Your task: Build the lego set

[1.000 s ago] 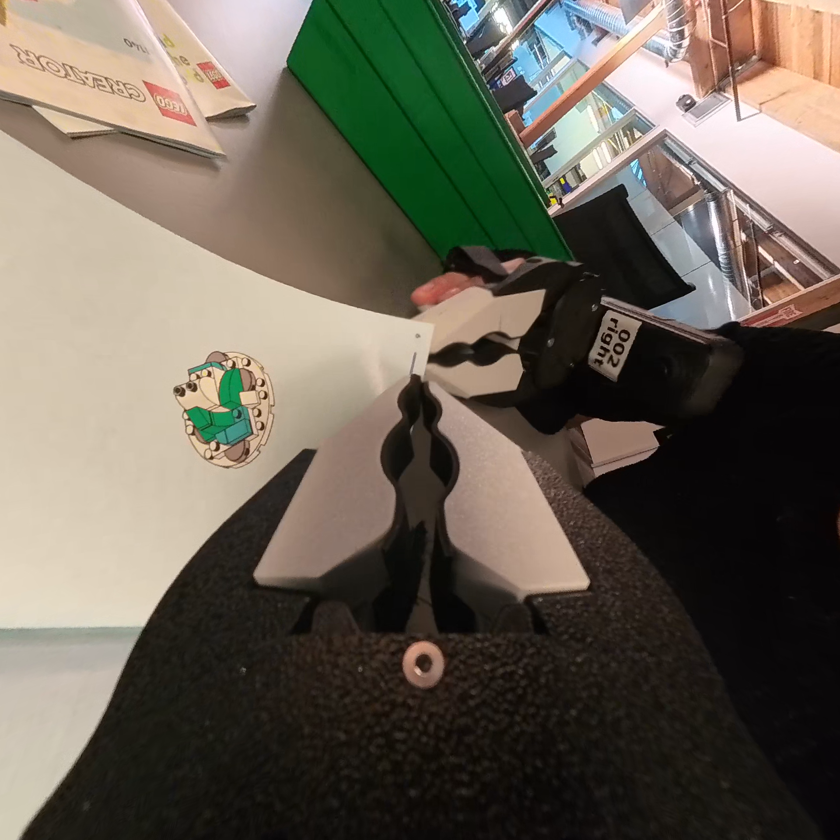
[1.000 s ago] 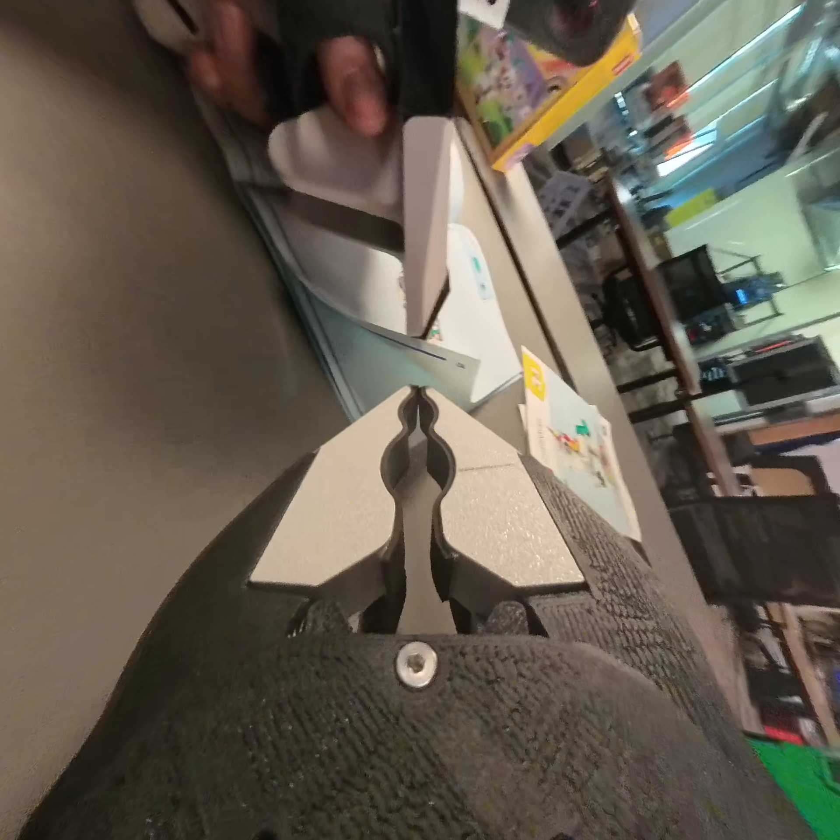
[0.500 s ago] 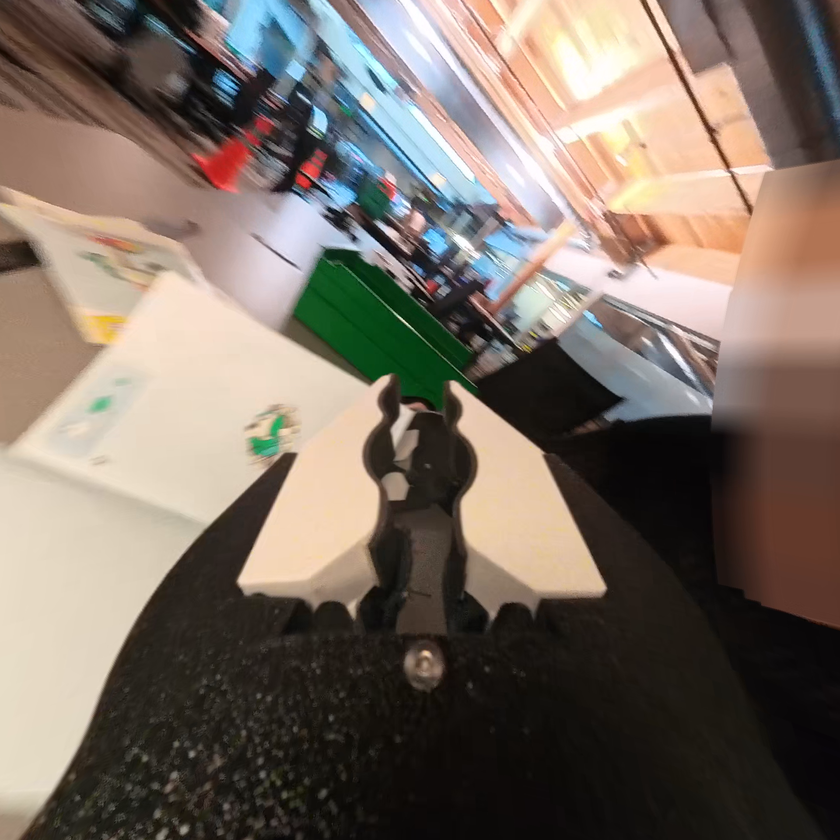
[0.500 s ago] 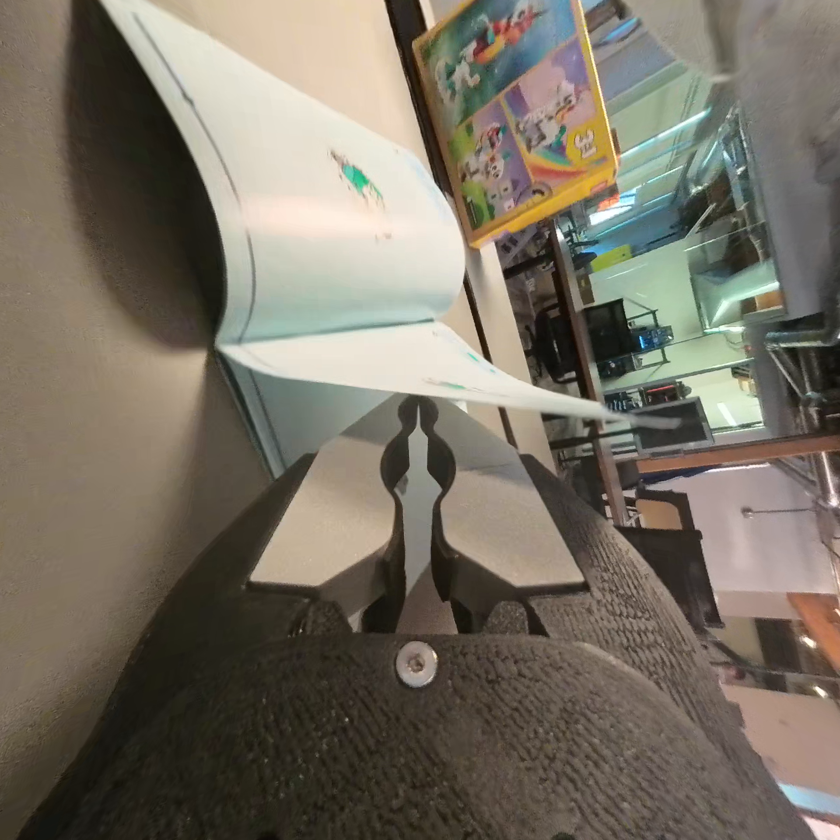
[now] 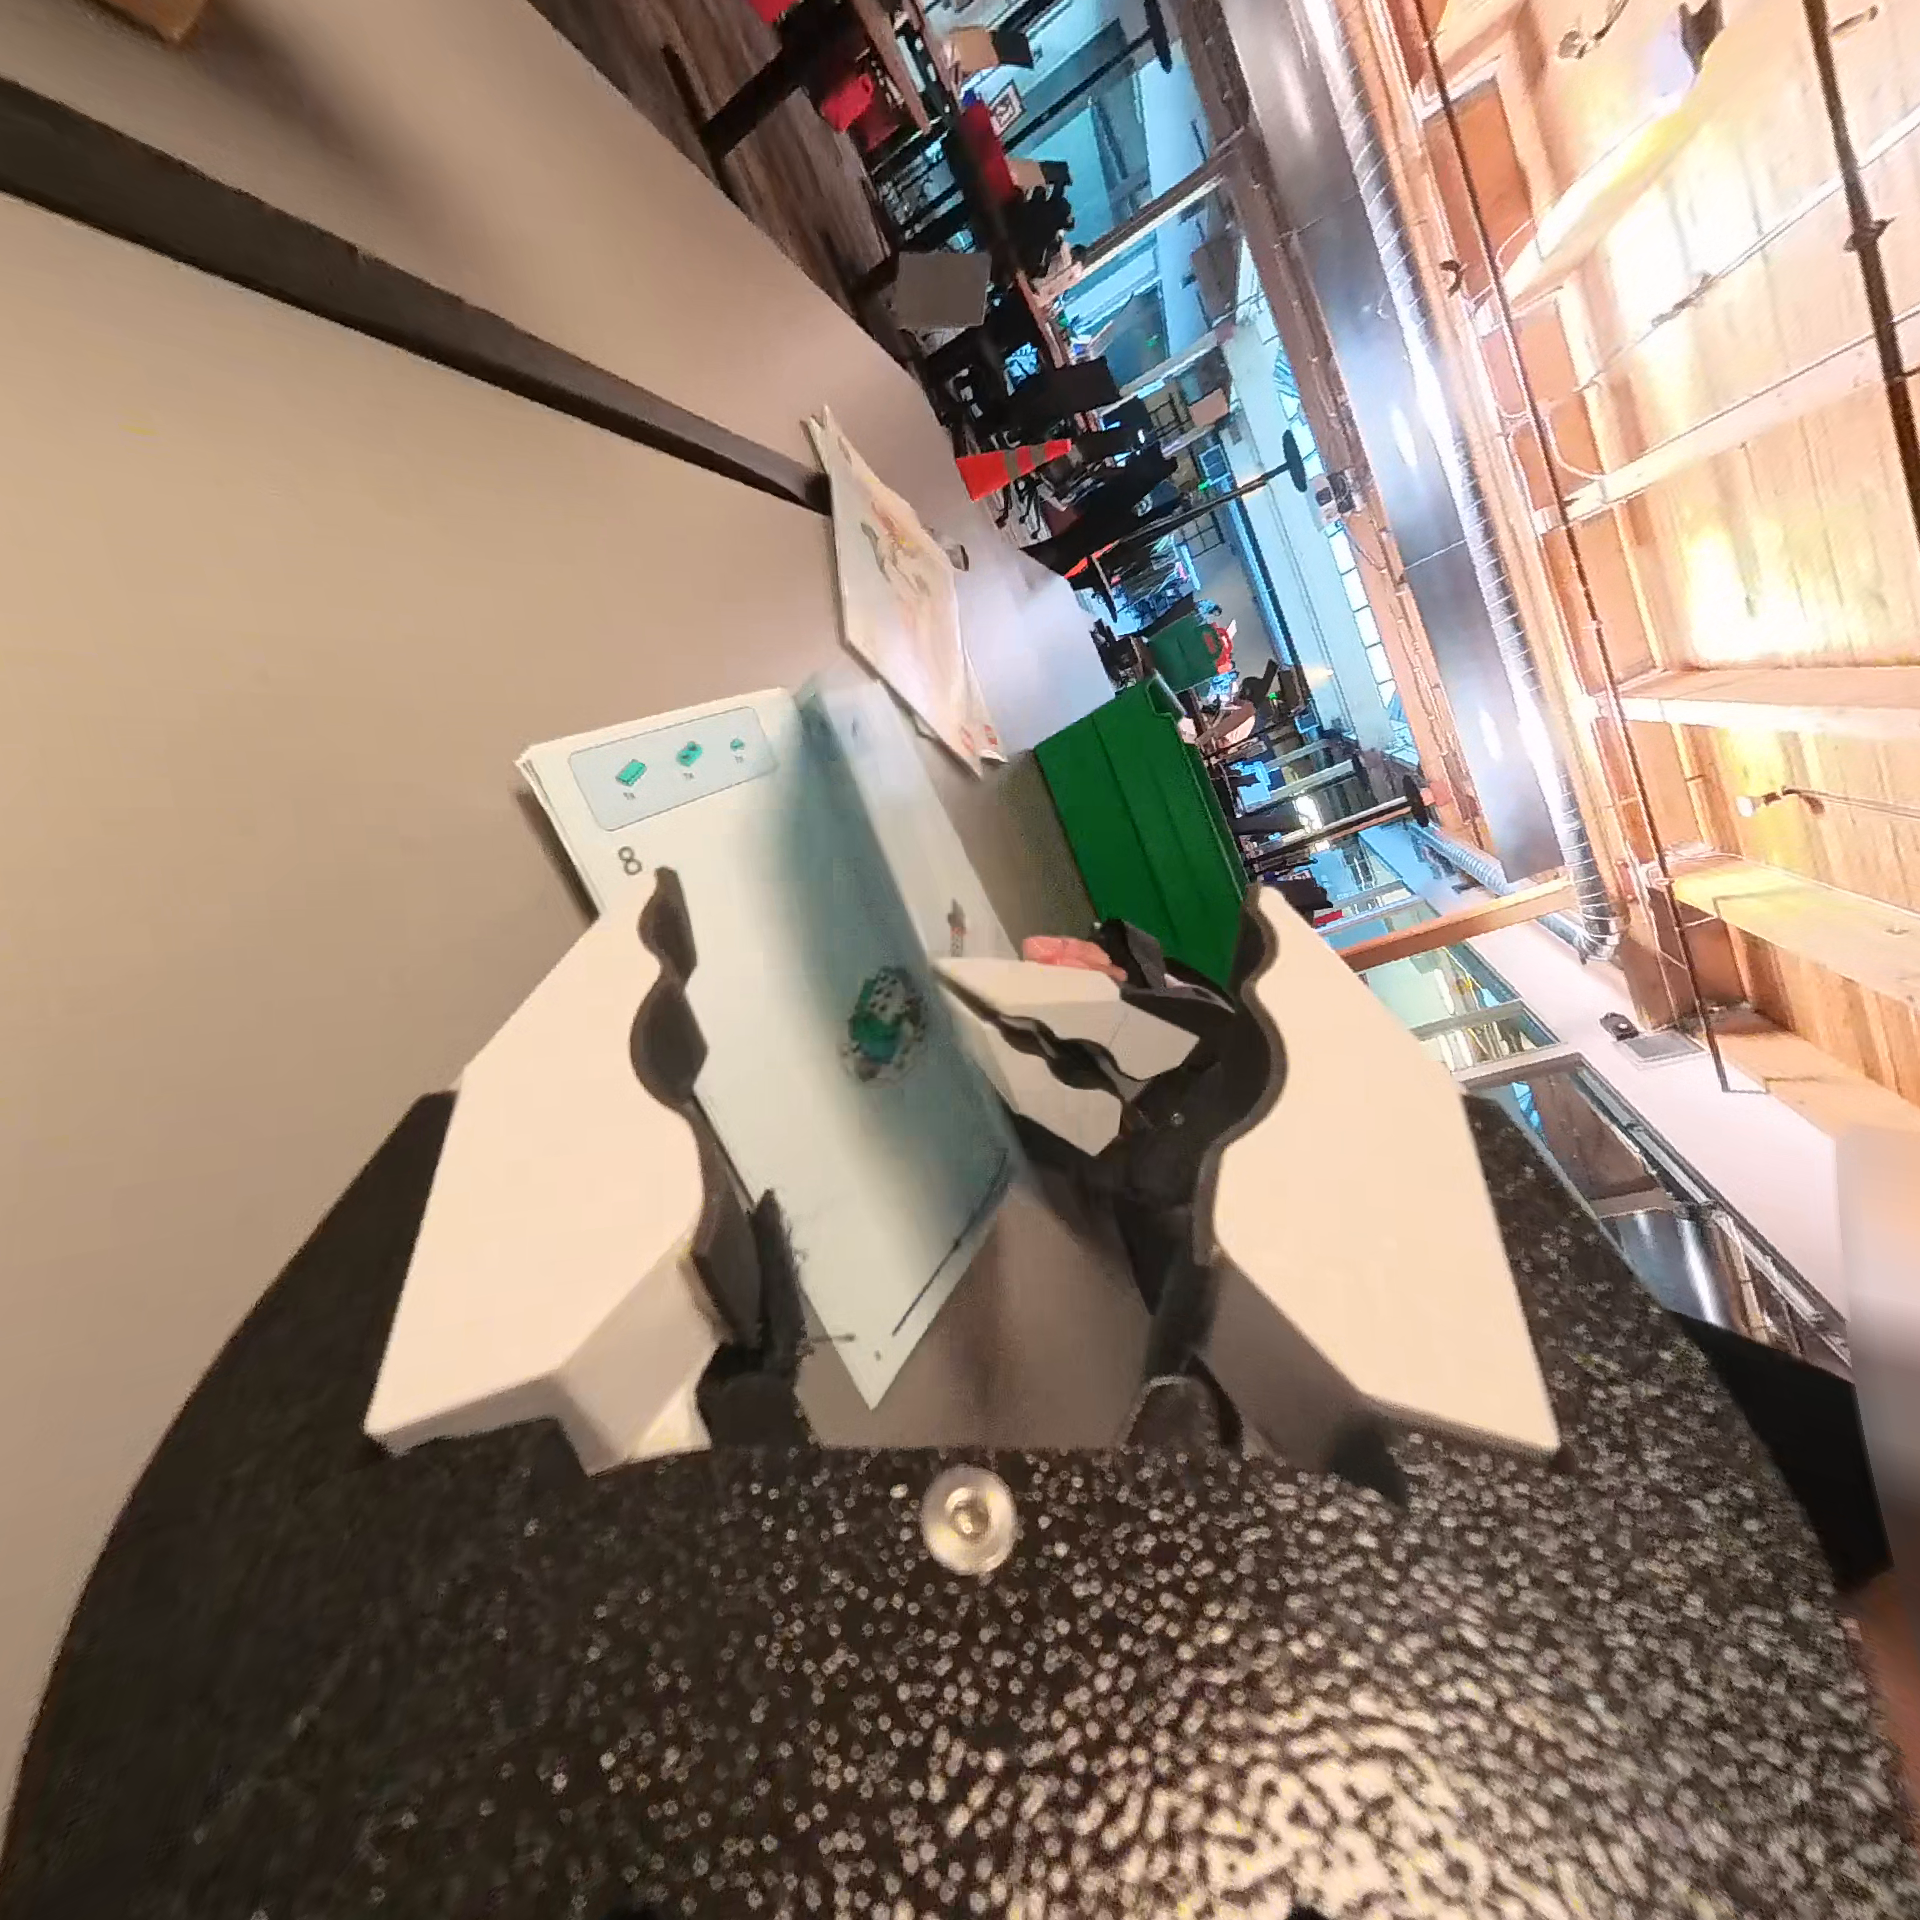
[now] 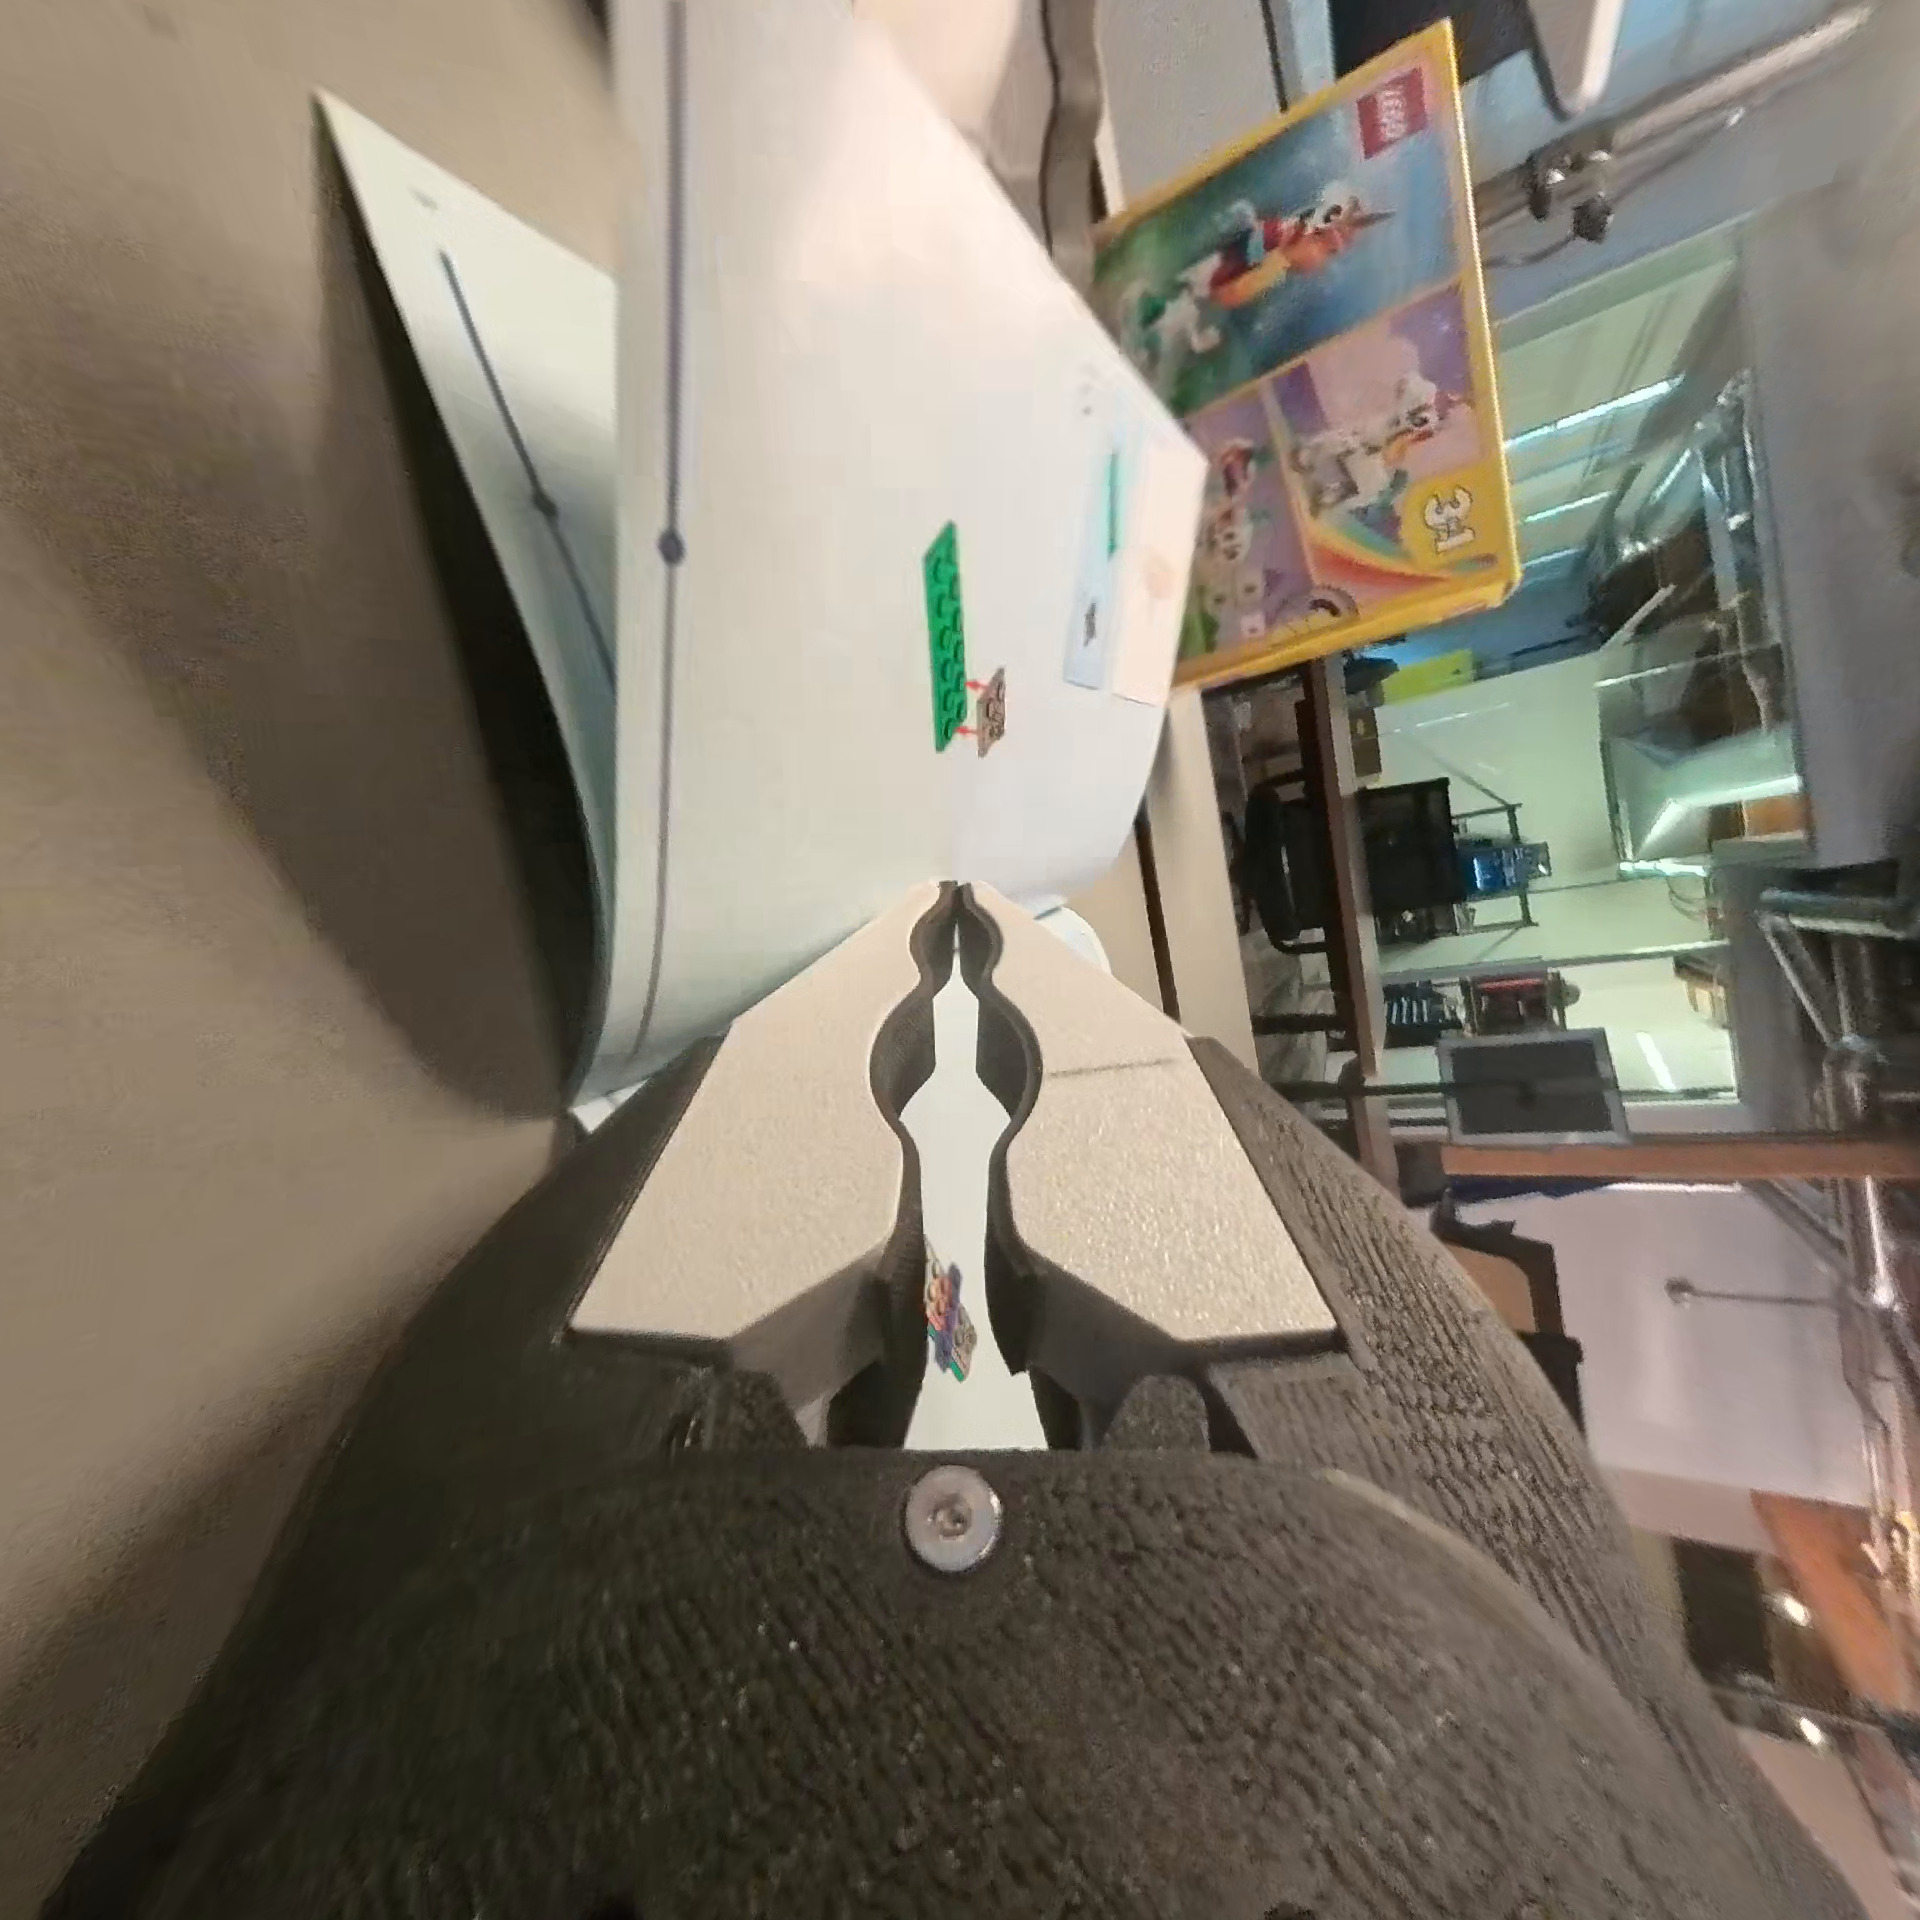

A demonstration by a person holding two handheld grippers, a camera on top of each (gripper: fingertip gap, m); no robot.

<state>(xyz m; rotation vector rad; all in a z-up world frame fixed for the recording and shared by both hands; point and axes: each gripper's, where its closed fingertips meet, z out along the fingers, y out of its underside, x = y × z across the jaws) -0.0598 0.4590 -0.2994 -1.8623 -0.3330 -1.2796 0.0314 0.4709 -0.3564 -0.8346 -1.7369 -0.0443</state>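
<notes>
**Page flip in progress, no bricks touched yet**

So the big change from a second ago: the left gripper, the one with pale grey fingers on a black speckled body, was pinched tight right at the corner of the pale blue-white instruction booklet, and now its jaws are spread wide with nothing between them. It has let go and pulled back, so the booklet sits in the centre of the left wrist frame on the beige tabletop, with a blurred page standing up mid-turn.

The right gripper looks like it has taken over the page. Its tips are pressed together at the middle of its own frame, right at the lower edge of a curved page, and white paper shows through the gap between its fingers. I'd call it clamped on that page, though the contact point itself is tiny in the picture. In the left view you can see it further off, closed, just right of centre behind the lifted sheet.

The page now arched open in the upper middle of the right view shows a printed long green plate with a small part beside it, different from the round green model drawing visible before.

Other stuff: colourful yellow-edged lego box at upper right of the right view, green plastic bin right of centre in the left view.

My read: they're still hunting for the right step. Real bricks aren't in view anywhere.
</notes>
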